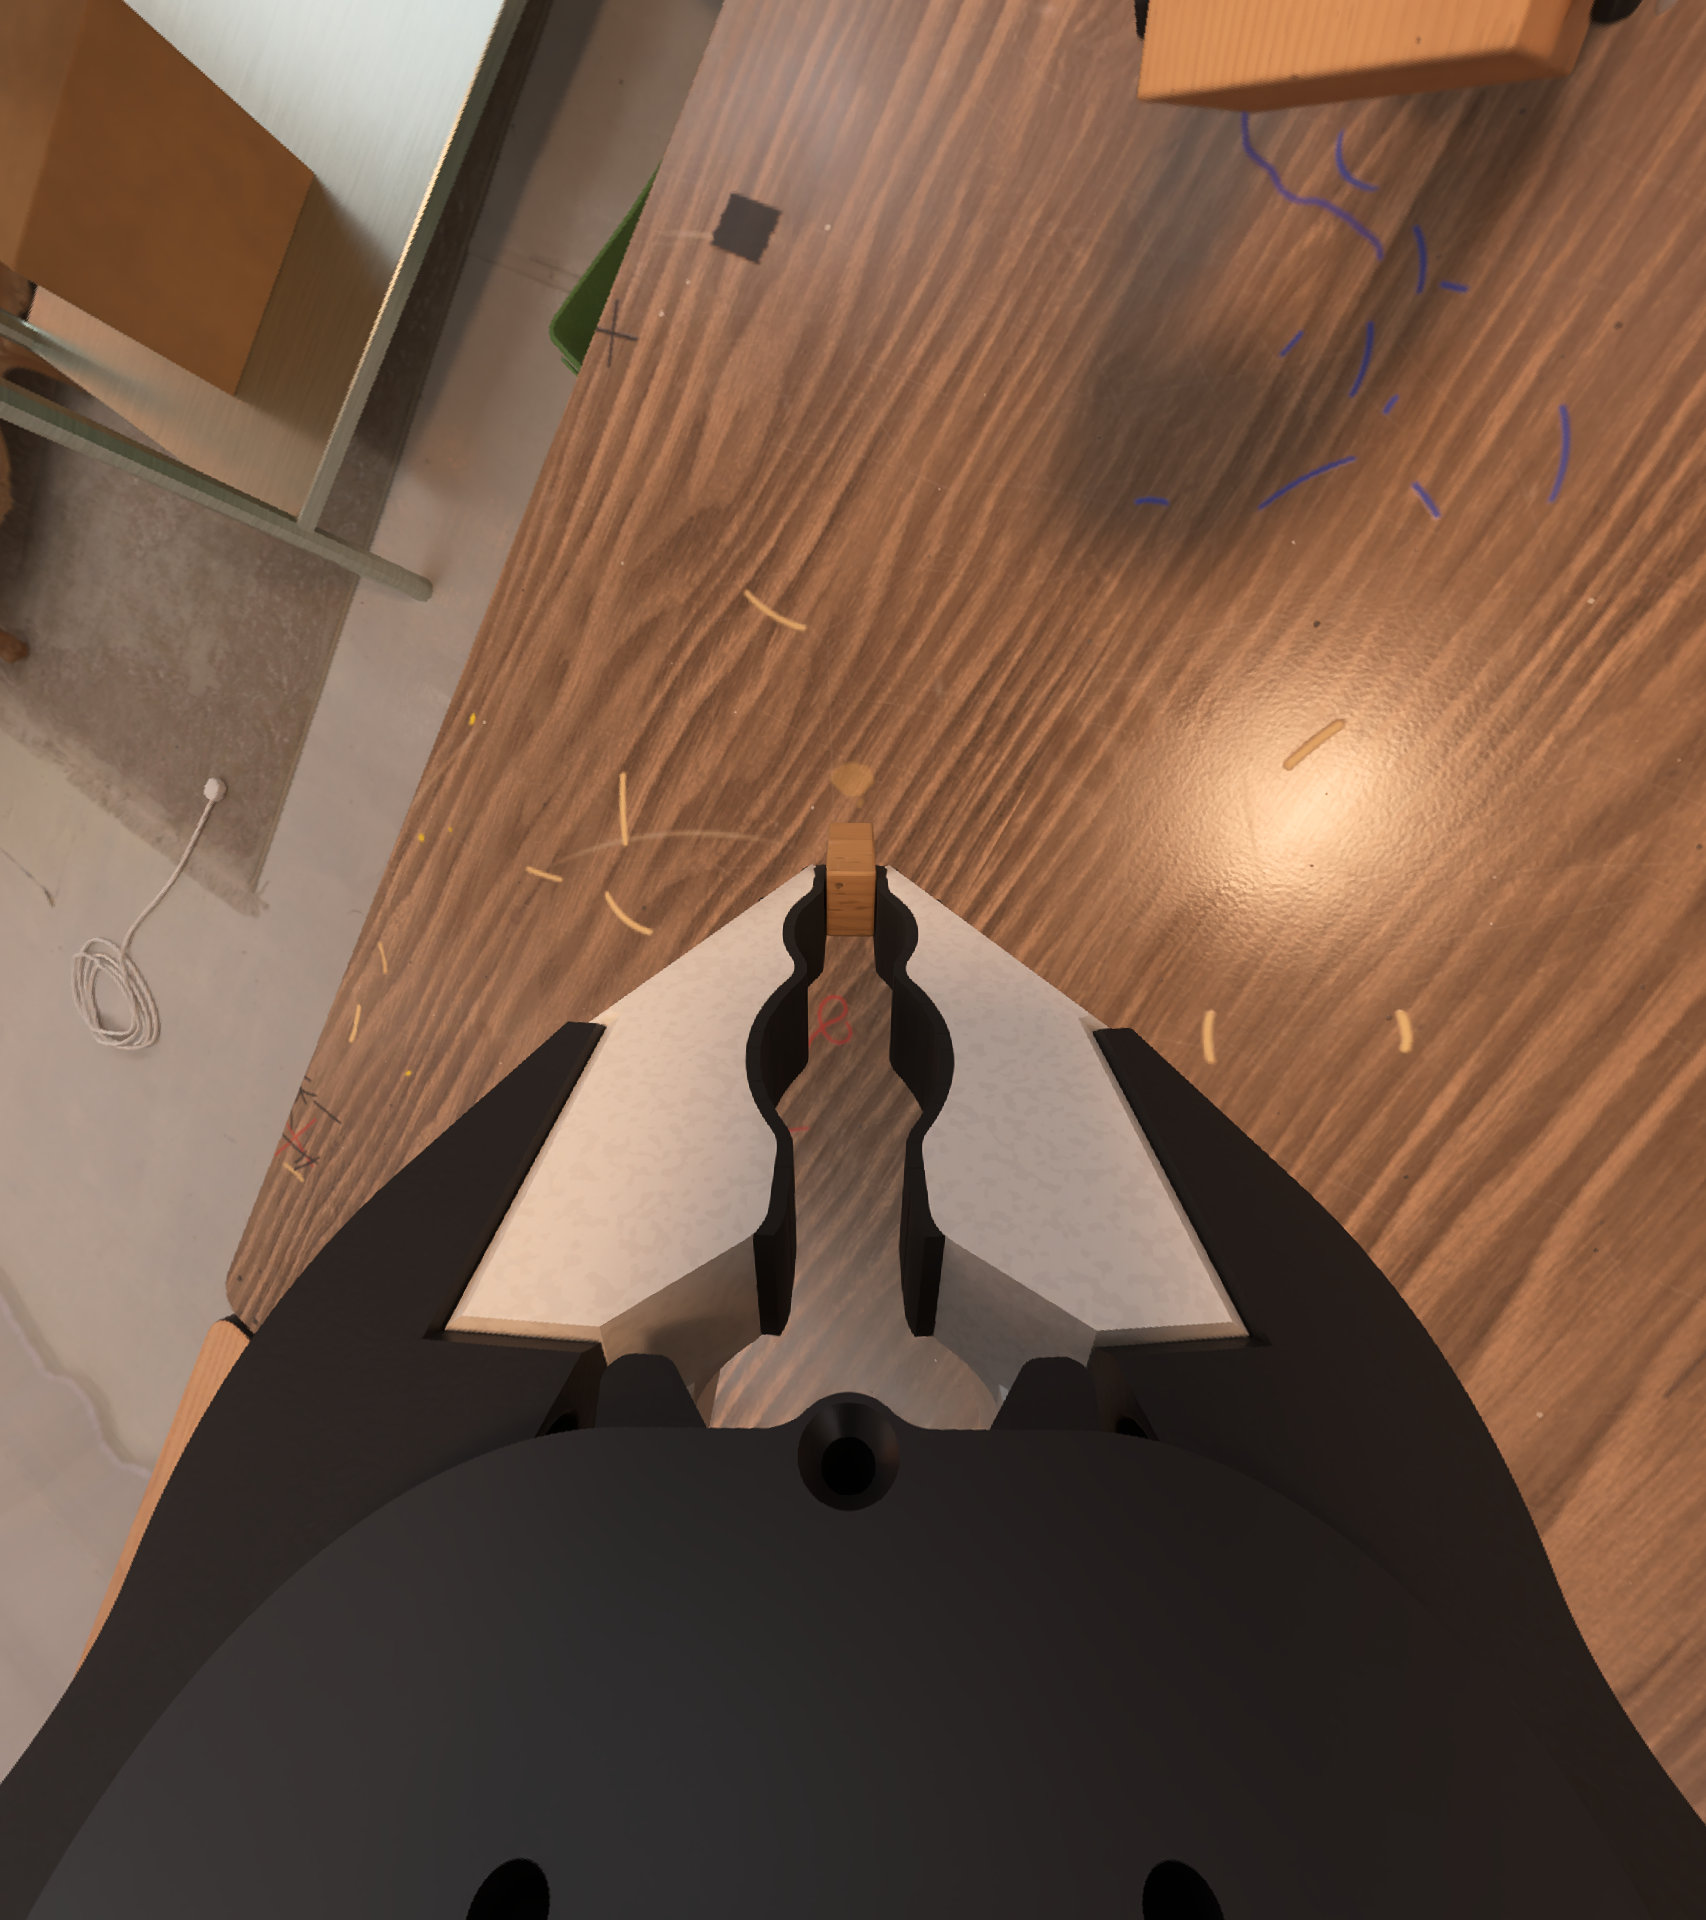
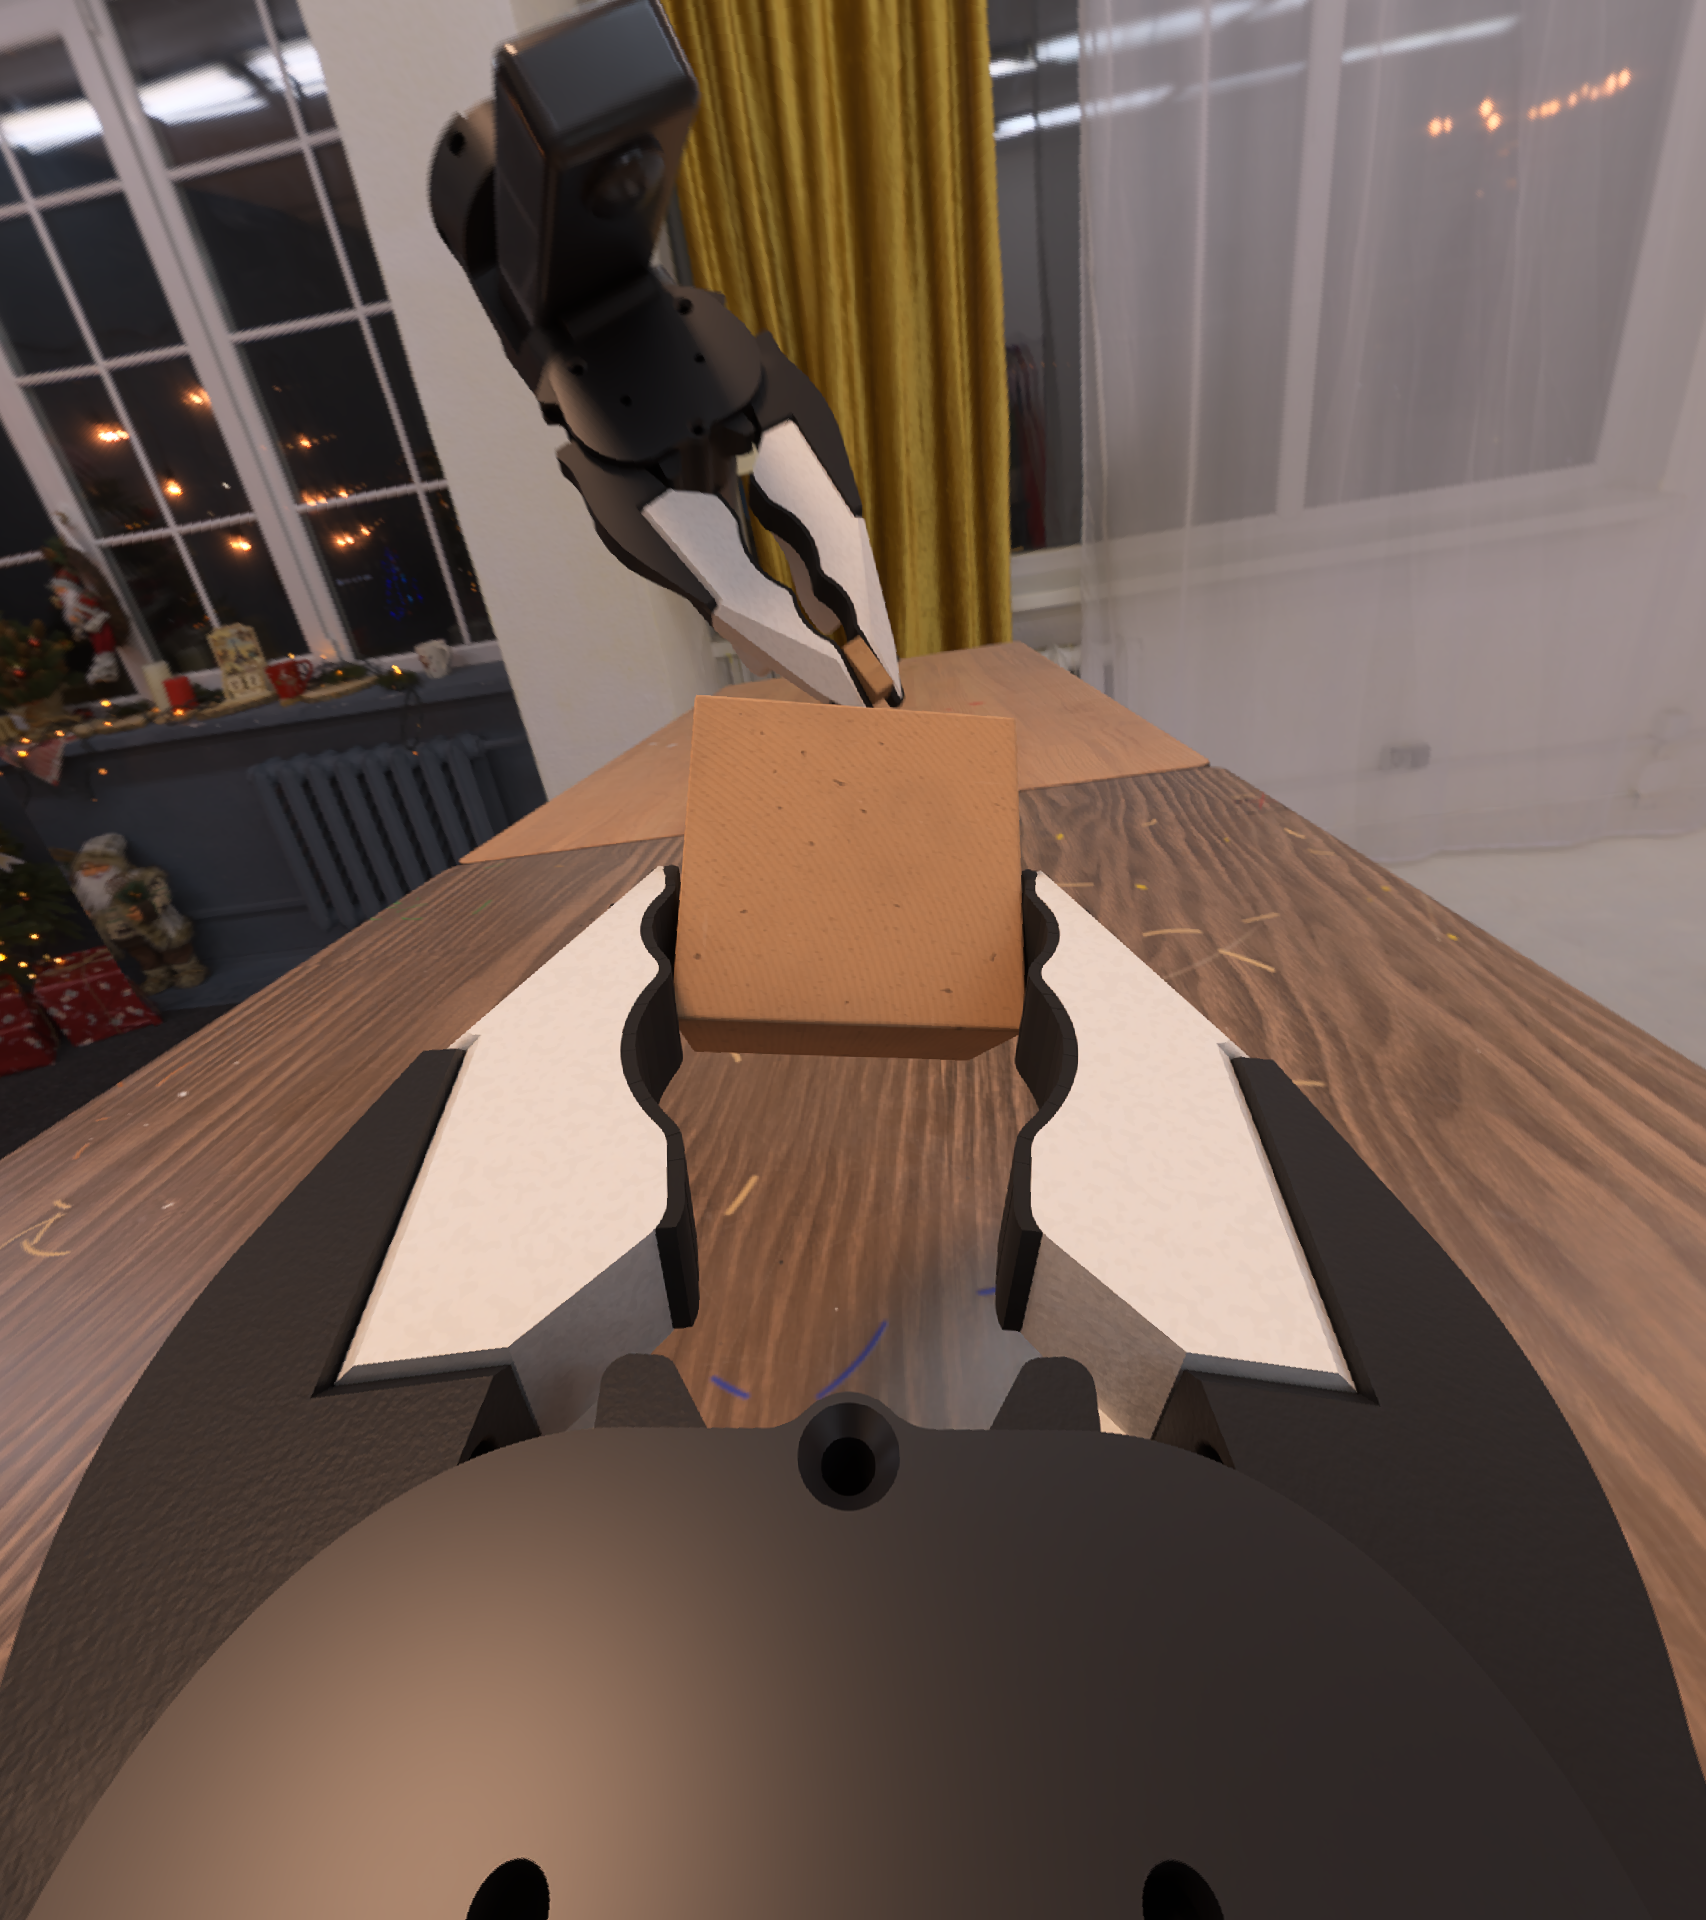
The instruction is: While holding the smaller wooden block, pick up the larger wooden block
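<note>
In the left wrist view my left gripper [image 1: 850,875] is shut on the smaller wooden block [image 1: 850,883], pinched at the fingertips above the dark wooden table [image 1: 1244,935]. The larger wooden block [image 1: 1348,52] shows at the top right edge. In the right wrist view my right gripper [image 2: 849,883] is shut on the larger wooden block [image 2: 849,894], with a finger pressed on each side. Its near edge looks raised off the table [image 2: 1451,1143]. The left gripper [image 2: 875,686] hangs beyond it, tips down, with the smaller block [image 2: 864,657] in them.
A lighter wooden board [image 2: 1088,727] lies at the table's far end. The table's edge runs close on the left in the left wrist view, with a green object [image 1: 600,291] beside it, a cardboard box [image 1: 101,187] on a metal rack, and a white cable [image 1: 116,987] on the floor.
</note>
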`<state>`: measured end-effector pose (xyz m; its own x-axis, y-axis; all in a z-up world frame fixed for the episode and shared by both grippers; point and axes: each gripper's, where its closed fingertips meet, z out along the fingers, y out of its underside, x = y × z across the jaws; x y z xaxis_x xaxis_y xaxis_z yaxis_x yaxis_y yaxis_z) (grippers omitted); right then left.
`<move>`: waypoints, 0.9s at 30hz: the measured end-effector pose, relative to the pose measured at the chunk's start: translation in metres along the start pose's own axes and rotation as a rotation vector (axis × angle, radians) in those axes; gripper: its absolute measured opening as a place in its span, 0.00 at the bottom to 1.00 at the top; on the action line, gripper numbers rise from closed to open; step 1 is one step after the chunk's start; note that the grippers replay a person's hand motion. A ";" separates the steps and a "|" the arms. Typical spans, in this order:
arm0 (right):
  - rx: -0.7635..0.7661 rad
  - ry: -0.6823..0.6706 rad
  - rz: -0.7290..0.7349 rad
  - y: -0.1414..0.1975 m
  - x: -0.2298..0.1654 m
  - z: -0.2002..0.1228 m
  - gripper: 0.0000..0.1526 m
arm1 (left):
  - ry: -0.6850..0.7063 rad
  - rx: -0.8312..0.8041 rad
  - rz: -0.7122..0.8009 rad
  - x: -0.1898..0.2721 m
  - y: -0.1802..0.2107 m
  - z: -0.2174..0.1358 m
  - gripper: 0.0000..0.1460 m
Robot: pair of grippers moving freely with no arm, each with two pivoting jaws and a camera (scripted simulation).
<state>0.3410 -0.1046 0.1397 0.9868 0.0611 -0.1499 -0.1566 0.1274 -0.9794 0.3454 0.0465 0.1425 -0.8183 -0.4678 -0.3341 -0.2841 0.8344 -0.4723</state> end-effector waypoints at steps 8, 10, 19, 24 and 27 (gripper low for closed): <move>0.014 -0.034 -0.035 -0.004 -0.010 0.000 0.42 | -0.017 -0.078 0.048 0.006 0.007 0.012 0.05; -0.010 -0.025 -0.046 0.000 -0.009 0.001 0.42 | -0.008 -0.092 0.052 0.010 0.009 0.016 0.05; -0.210 0.065 -0.112 0.033 0.003 0.005 0.42 | 0.035 -0.163 0.088 0.026 0.018 0.038 0.05; -0.261 0.073 -0.135 0.042 0.003 0.006 0.42 | 0.055 -0.203 0.097 0.034 0.025 0.051 0.05; -0.245 0.073 -0.134 0.039 0.003 0.005 0.42 | 0.053 -0.211 0.116 0.038 0.024 0.055 0.05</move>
<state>0.3376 -0.0947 0.1019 0.9998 -0.0127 -0.0173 -0.0186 -0.1137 -0.9933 0.3350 0.0333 0.0738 -0.8751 -0.3538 -0.3303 -0.2803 0.9268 -0.2501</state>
